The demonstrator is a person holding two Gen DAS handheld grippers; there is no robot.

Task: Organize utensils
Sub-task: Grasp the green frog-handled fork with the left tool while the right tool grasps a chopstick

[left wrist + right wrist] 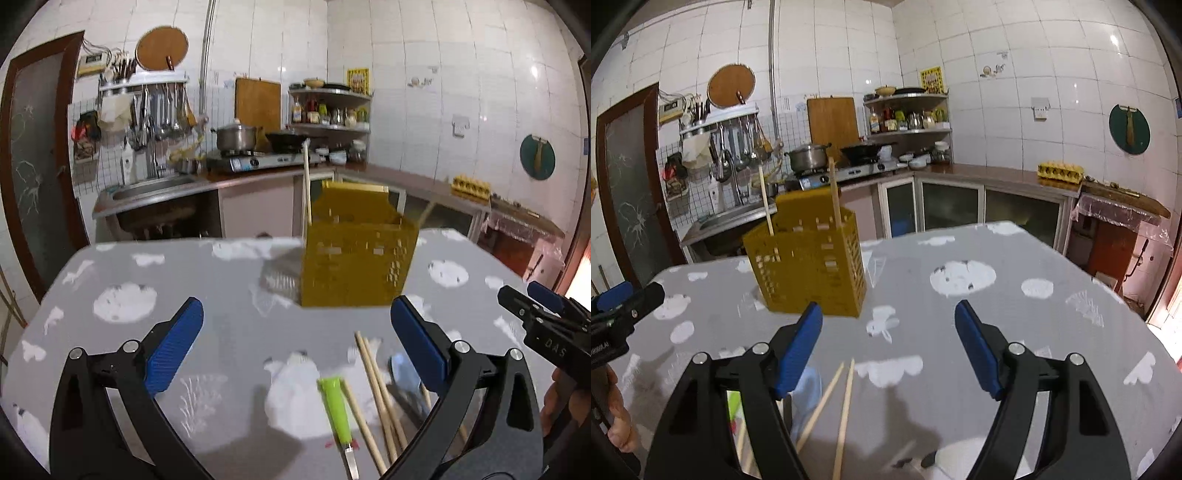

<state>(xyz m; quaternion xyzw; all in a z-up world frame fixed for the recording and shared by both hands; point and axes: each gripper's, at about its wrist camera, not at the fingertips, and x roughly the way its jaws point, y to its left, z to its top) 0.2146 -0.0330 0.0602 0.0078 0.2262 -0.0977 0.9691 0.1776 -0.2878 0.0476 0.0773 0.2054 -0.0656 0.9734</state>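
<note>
A yellow perforated utensil holder (356, 254) (809, 264) stands on the grey table (129, 339) (1015, 332), with wooden chopsticks (306, 184) (834, 194) standing in it. My left gripper (297, 332) hangs open and empty above the table. Below it lie a green-handled knife (338, 406), loose chopsticks (373, 384) and a pale blue spoon (404, 373). My right gripper (888, 332) is open too, nothing between its blue pads. Two loose chopsticks (846, 406) and the blue spoon (809, 391) lie under its left finger. The right gripper shows at the edge of the left wrist view (532, 306).
Behind the table runs a kitchen counter with a sink (155, 188), a gas stove with a pot (236, 136) and a wok, and a corner shelf of bottles (908, 118). An egg carton (1060, 171) sits on the right counter. A person's hand (618, 417) holds the left gripper.
</note>
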